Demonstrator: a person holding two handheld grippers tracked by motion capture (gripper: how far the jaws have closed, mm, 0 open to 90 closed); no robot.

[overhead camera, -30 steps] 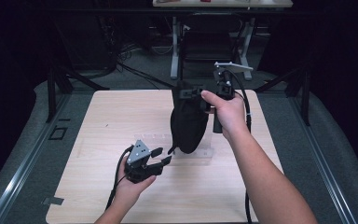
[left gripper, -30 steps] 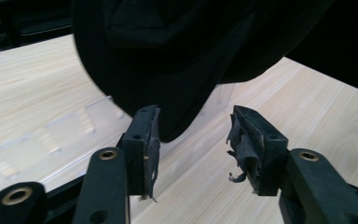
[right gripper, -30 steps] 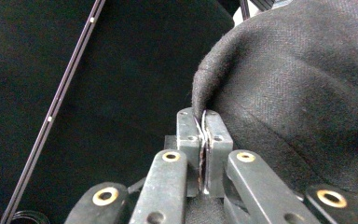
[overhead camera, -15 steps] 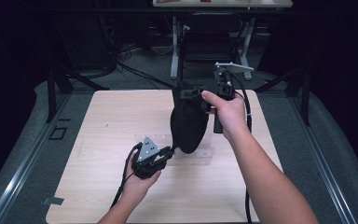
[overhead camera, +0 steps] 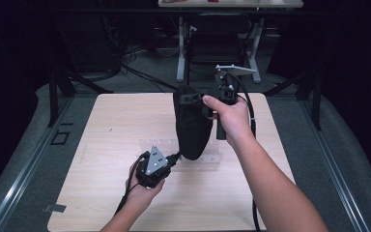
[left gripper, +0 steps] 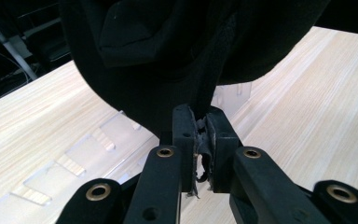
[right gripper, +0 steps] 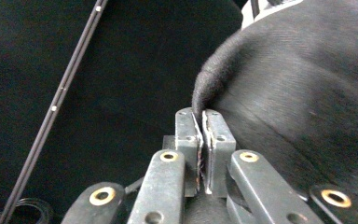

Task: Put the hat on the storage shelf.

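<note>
Right tool [overhead camera: 196, 100] clamps the black cloth [overhead camera: 192, 126] top, left tool [overhead camera: 175, 157] clamps its bottom edge, apparently stretching it above the desk [overhead camera: 106, 121].

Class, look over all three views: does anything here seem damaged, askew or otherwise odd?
The left gripper has frayed, ragged pad linings where it pinches the black cloth item's lower edge. That item hangs off the table, held at the top by the right gripper. Nothing else stands out.
</note>
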